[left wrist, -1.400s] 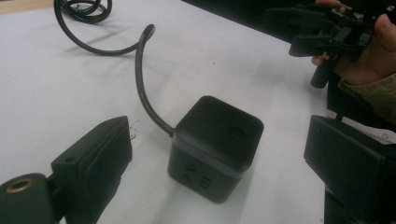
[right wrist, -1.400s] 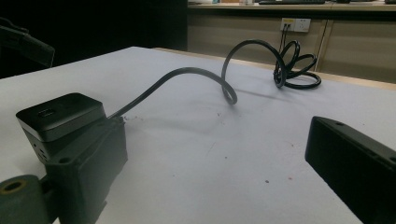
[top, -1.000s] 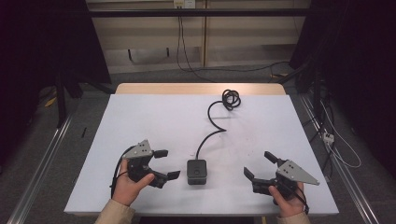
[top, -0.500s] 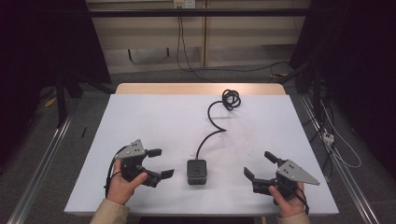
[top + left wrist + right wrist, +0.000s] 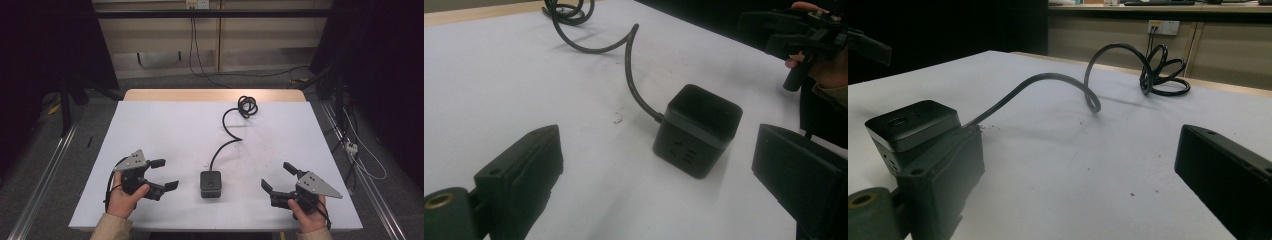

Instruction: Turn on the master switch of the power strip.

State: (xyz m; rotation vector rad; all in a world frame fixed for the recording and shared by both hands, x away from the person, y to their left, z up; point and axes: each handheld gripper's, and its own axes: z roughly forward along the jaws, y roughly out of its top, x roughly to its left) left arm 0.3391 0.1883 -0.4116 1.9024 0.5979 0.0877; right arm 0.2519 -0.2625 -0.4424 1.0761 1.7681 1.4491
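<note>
A black cube power socket sits on the white table near its front edge. Its black cable curves away to a coil at the back. My left gripper is open to the left of the cube, a short gap away, and nothing is between its jaws. My right gripper is open to the right of the cube, also clear of it. In the left gripper view the cube lies ahead between the open jaws, with the right gripper beyond it. The right gripper view has the cube behind its left jaw.
The wooden back edge of the table lies just past the cable coil. Metal rails run along the floor on both sides. Loose cables trail on the floor at the right. A wall outlet is behind the table.
My left gripper has drifted a little to the left, away from the cube, still open. The right gripper, cube and cable have not moved.
</note>
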